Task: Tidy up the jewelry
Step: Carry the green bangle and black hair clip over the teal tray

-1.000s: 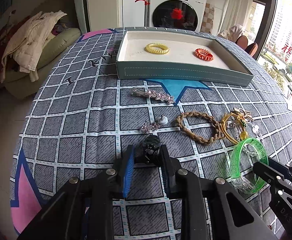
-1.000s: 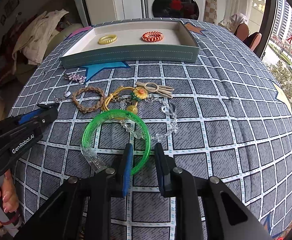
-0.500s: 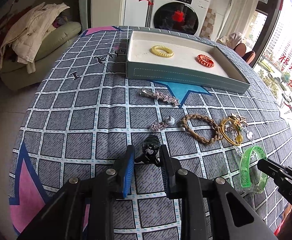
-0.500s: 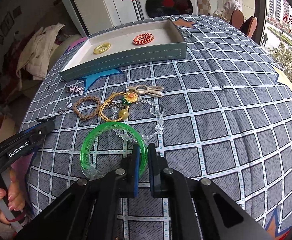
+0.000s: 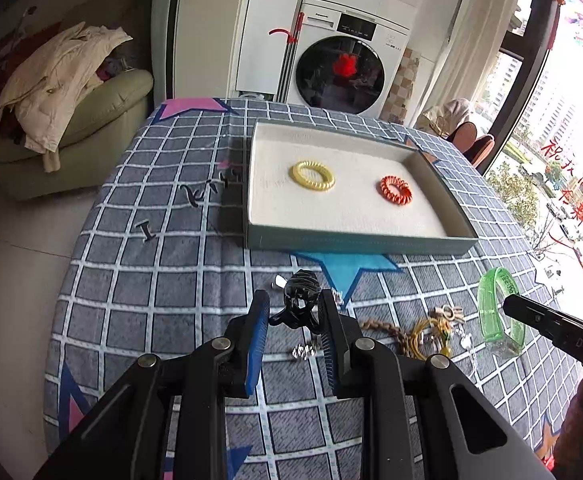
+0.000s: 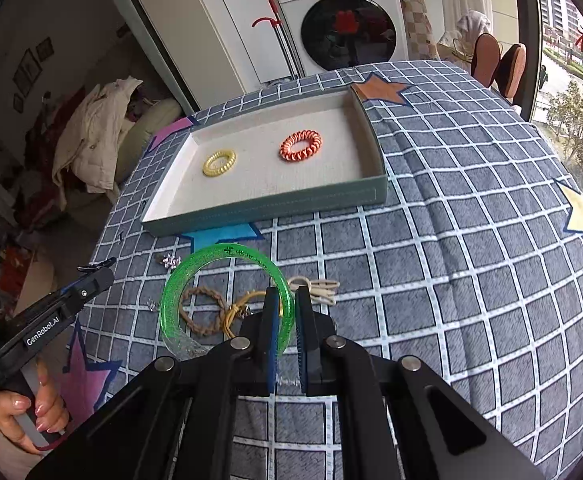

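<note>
My left gripper (image 5: 293, 300) is shut on a black claw hair clip (image 5: 299, 300), held above the checked tablecloth in front of the teal tray (image 5: 355, 242). Lying apart on the tray's pale lining (image 6: 251, 168) are a yellow coil ring (image 5: 312, 176) and an orange coil ring (image 5: 396, 190). My right gripper (image 6: 286, 294) is shut on the rim of a clear green bangle (image 6: 227, 252), which hangs lifted off the cloth. The left wrist view shows that bangle (image 5: 495, 308) at the right, pinched by the right gripper's black fingertips (image 5: 531, 314).
On the cloth below lie a brown braided ring (image 6: 203, 312), a yellow cord piece (image 6: 243, 308), a beige clip (image 6: 317, 284) and small silver pieces (image 6: 169, 260). A person's hand (image 6: 31, 412) grips the left tool. A washing machine and a sofa with clothes stand beyond the table.
Both grippers have risen from the cloth, carrying the black clip and the green bangle. The right jaws closed onto the bangle's rim. Both views now look more toward the tray.
</note>
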Tool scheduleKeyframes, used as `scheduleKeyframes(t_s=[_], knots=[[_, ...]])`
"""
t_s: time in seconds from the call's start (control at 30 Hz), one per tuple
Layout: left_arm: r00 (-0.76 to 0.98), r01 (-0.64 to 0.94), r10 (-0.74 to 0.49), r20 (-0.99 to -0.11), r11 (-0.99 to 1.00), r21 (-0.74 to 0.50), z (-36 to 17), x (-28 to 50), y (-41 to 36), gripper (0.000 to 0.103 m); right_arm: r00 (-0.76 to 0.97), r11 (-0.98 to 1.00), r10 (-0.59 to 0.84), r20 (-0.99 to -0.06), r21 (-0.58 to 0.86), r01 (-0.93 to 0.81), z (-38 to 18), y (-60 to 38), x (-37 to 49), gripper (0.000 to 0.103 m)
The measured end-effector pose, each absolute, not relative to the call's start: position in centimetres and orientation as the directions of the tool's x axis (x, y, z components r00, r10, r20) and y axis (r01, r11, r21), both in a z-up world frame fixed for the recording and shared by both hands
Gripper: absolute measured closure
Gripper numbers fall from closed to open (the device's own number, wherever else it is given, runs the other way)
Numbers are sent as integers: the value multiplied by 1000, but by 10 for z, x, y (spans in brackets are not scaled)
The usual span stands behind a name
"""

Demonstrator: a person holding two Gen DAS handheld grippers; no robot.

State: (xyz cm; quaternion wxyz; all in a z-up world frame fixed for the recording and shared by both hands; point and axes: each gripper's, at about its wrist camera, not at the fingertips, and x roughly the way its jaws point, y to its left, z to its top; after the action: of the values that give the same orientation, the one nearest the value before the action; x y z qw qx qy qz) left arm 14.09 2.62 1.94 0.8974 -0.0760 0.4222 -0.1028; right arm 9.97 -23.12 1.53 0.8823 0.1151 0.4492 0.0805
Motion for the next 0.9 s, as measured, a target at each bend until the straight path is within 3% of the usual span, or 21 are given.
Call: scheduleKeyframes(t_s=[0.4,0.9], knots=[[624,199,-261,-736,965,-173,39,232,3,58,575,975,212,-790,207,-75,30,-216,214,94],[408,304,-266,-873,942,-144,-28,307,-38,58,400,981,183,-898,193,-15,-39,-223,290,94]])
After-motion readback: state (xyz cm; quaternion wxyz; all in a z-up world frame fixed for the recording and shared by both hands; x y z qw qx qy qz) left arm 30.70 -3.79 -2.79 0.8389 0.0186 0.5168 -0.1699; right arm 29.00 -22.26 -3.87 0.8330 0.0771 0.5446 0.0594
